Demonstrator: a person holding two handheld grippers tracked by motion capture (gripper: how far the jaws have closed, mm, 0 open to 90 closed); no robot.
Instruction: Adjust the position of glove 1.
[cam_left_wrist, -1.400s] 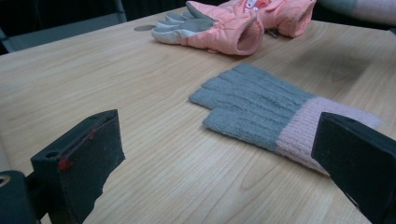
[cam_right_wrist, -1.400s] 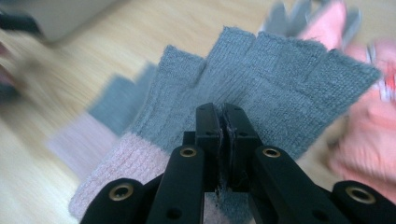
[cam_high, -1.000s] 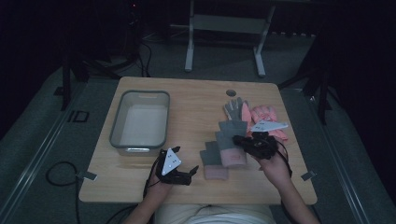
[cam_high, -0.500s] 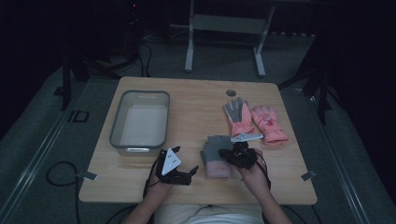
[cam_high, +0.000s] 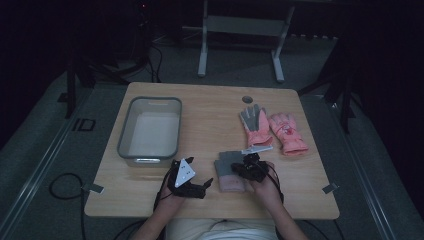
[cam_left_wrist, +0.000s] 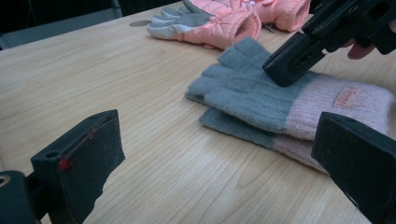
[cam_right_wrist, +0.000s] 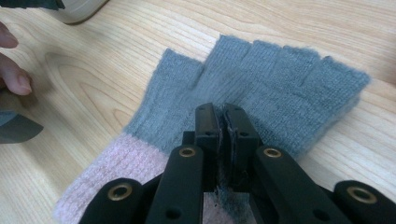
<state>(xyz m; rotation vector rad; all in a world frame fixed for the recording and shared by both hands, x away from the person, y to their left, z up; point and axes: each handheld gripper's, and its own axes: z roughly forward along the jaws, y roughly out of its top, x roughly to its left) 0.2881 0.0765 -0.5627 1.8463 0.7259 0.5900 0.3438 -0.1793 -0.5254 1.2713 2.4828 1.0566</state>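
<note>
Knit gloves (cam_high: 231, 171): two fingerless ones, grey over the fingers and palm, pale pink cuffs, small tag on the top cuff. Stacked flat, top one slightly offset from the bottom one, finger ends pointing away from the person. They lie at the table's near edge, right of centre.
</note>
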